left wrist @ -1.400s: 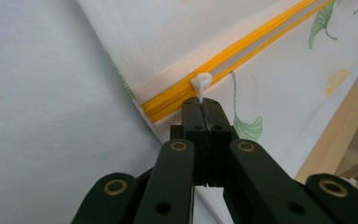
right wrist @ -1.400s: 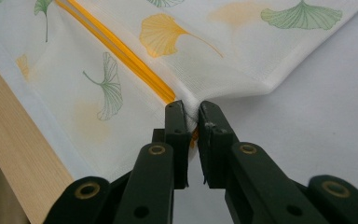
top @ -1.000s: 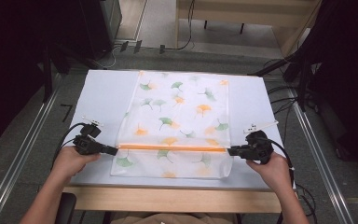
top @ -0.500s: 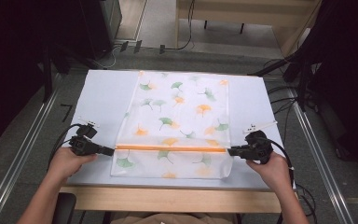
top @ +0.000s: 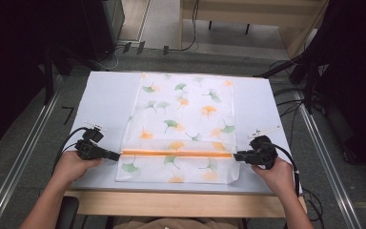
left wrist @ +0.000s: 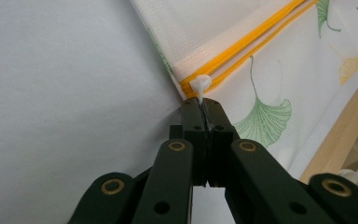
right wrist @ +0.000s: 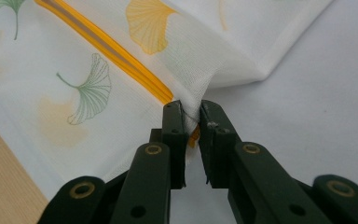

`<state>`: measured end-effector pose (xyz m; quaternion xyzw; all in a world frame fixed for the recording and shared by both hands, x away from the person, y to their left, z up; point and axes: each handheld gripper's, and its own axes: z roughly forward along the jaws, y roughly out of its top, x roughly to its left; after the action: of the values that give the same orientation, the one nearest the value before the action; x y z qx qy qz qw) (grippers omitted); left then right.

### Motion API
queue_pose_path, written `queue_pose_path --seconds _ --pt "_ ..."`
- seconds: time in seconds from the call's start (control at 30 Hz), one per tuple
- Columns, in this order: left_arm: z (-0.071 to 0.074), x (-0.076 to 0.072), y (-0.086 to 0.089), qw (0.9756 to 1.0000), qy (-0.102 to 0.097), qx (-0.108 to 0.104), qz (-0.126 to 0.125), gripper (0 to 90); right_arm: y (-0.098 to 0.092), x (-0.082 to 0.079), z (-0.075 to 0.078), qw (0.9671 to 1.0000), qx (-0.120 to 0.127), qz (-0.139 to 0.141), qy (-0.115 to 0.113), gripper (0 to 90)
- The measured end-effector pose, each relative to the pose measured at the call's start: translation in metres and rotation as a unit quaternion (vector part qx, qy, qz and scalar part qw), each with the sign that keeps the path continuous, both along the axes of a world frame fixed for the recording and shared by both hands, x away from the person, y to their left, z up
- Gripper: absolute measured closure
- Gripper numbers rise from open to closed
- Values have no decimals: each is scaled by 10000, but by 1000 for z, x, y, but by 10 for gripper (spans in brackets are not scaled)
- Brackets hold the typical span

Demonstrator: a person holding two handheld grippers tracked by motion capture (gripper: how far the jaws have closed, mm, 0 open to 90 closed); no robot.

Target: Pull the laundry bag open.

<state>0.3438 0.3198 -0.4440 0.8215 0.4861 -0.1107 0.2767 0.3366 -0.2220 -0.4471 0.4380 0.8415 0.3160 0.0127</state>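
Jaws: left gripper [left wrist: 200, 105] closed tight on the white zipper pull [left wrist: 199, 87]; right gripper [right wrist: 191, 116] clamped on the bag's corner fabric, its jaws just now easing wider with cloth between them.

Table [top: 105, 102]: white top, wooden near edge.

Mesh bag [top: 183, 121]: ginkgo-leaf print, lying flat at the table's middle, orange zipper [top: 176, 153] running across its near part between the two grippers. Contents: none discernible; the bag lies flat.

Risk: if the right jaws loosen further, the corner may slip, and the bag would drag along with the zipper pull.
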Motion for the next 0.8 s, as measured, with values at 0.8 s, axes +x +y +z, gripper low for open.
queue_pose_path --seconds 0.8 --pt "-2 -1 -5 9999 8 -79 -128 846 -2 6 -14 9997 -180 -118 109 792"
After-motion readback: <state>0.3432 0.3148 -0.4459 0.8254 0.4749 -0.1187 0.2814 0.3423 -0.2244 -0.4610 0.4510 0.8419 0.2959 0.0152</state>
